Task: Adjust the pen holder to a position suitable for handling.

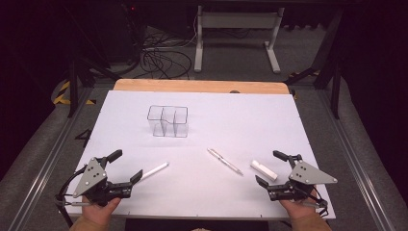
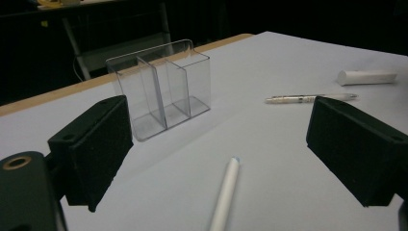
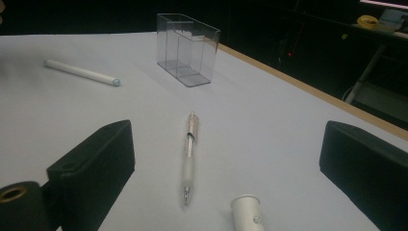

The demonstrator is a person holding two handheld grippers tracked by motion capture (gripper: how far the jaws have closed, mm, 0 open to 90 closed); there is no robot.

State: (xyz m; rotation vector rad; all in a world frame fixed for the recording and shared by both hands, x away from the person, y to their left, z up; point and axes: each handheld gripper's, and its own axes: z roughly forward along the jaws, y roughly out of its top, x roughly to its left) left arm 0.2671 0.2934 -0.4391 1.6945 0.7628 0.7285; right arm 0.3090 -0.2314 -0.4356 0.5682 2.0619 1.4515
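I hold my left gripper (image 1: 126,166) and right gripper (image 1: 272,167) at the near table edge, jaws spread, empty. White pen (image 1: 155,170) lies just ahead of the left; white cylinder (image 1: 263,170) beside the right; clear pen (image 1: 224,161) between; clear organizer (image 1: 168,121) farther back.

Left tongs (image 1: 126,166) and right tongs (image 1: 271,168) gape wide, held low.
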